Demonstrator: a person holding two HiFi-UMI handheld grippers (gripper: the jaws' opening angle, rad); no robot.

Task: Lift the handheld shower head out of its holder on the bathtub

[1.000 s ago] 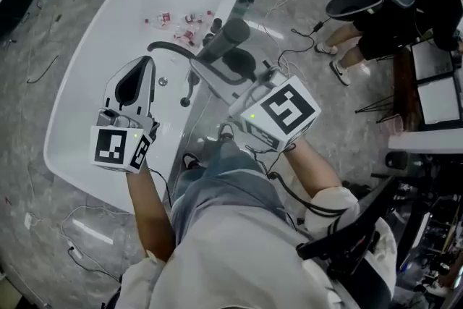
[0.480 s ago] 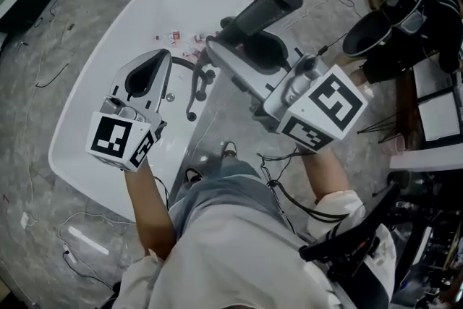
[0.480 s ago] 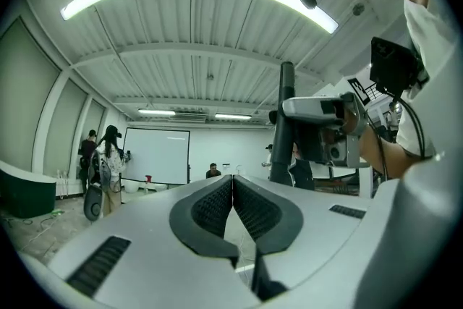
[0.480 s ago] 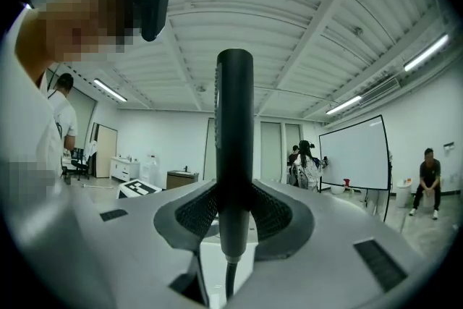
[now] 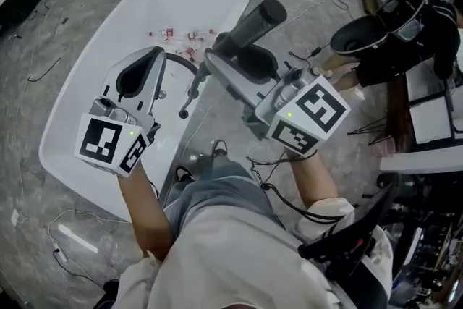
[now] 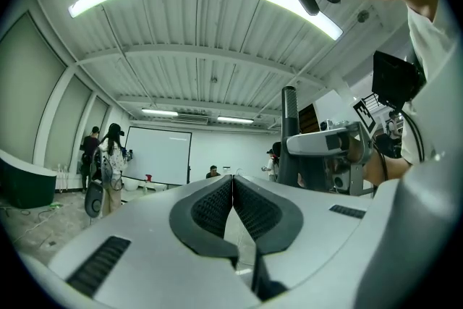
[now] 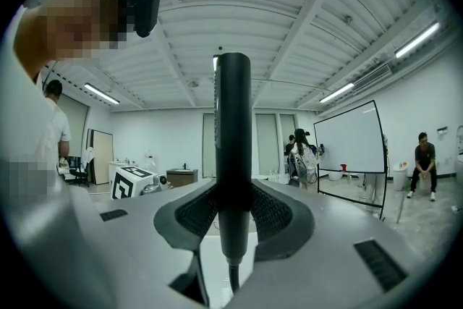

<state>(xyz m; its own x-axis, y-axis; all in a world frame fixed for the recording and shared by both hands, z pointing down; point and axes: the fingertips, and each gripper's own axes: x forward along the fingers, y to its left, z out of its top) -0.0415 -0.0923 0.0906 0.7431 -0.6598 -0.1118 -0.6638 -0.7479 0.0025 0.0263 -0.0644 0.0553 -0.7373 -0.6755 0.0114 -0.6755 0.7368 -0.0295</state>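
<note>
The right tool (image 5: 226, 58) is clamping the dark handle of the handheld shower head (image 5: 253, 22), jaws pressing it from both sides – the right gripper view is showing the handle (image 7: 233, 134) standing upright between the pads, its hose trailing out below. In the head view the shower head is pointing toward 1 o'clock above the rim of the white bathtub (image 5: 79, 76), clear of the ledge. A second ago it was sitting lower, close against the tub edge; since half a second ago it is holding almost the same height, with the right tool drawing back slightly toward the person. The black hose (image 5: 182, 61) is curving down at 8 o'clock of the shower head. The left tool (image 5: 154, 58) is hovering at 9 o'clock of the right one, jaws pressed together on nothing – unchanged – with small packets (image 5: 181, 36) lying in the tub beyond it.
</note>
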